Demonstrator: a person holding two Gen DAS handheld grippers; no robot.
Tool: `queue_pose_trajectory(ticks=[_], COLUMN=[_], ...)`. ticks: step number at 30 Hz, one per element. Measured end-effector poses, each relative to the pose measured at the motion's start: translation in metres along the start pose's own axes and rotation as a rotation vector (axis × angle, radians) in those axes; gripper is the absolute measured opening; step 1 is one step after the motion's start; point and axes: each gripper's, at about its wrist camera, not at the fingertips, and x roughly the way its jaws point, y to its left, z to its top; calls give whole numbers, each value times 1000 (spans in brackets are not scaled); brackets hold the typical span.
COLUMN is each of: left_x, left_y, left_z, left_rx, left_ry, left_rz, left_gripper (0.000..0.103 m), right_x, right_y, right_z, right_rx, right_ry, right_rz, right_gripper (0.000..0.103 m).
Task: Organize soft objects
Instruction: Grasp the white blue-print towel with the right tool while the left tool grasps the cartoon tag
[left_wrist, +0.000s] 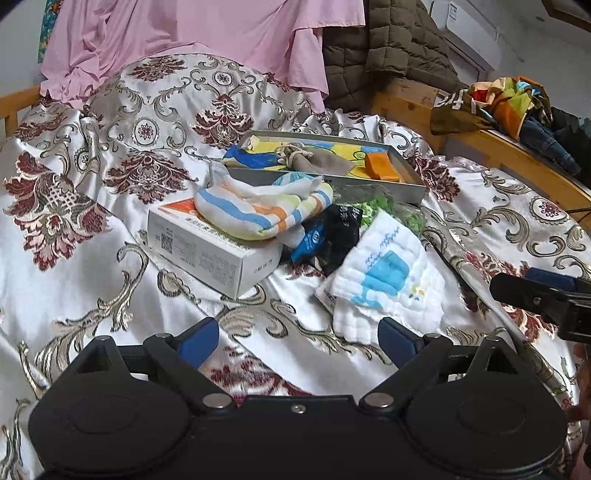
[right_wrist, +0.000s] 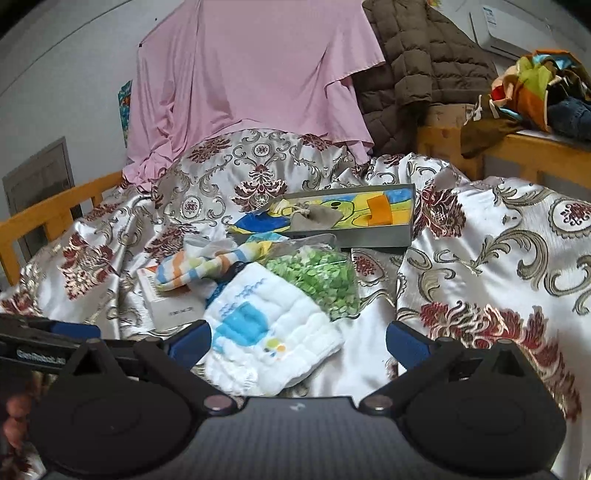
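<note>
A white cloth with a blue print lies on the bed; it also shows in the right wrist view. A striped towel rests on a white box; the towel also shows in the right wrist view. A grey tray holds a yellow-blue cloth, a grey pouch and an orange block. My left gripper is open and empty, just short of the white cloth. My right gripper is open and empty, with the white cloth between its fingers.
A bag of green pieces and a black-blue packet lie between the cloths and the tray. A pink sheet and a brown jacket hang behind. A wooden bed rail with bright clothes runs along the right.
</note>
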Motion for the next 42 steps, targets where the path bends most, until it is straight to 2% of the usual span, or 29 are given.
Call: queue_pose_trajectory(ticks=[6,12,14,18,24,30,32,36,38,42], left_x=[9,19,21,27,43,53,55,57,57,55], left_y=[3,3,4,7,2,3,2,0,-2,-3], left_z=[2,9,12,21,35,34,32,29,29,26], left_rx=[4,9,-10,-49,-59,-101,-104,-106,-104,-105], left_ry=[12,7,10,20,34,71,79,87,88,87], left_rz=[8,5,-12,-52,-95,-113,-117,-132,-142,-159], left_gripper=[94,94,94,95,96,96,96,96,96,96], right_x=[13,32,42,59,83,95,94,92,93,92], right_y=[-10,-2,1,1,4,19,26,31,31,25], right_z=[-5,-9,-9,-6,-9,-21,-24,-28,-29,-28], right_rx=[6,-147,-203,-220,-280,-385,-434,-466,-474,-457], right_ry=[35,36,38,56,91,135,132,149,162,179], right_rz=[-2,23,48,113,159,179,158,151,143,112], right_gripper=[103,103,103,103,103,102,90,74,56,38])
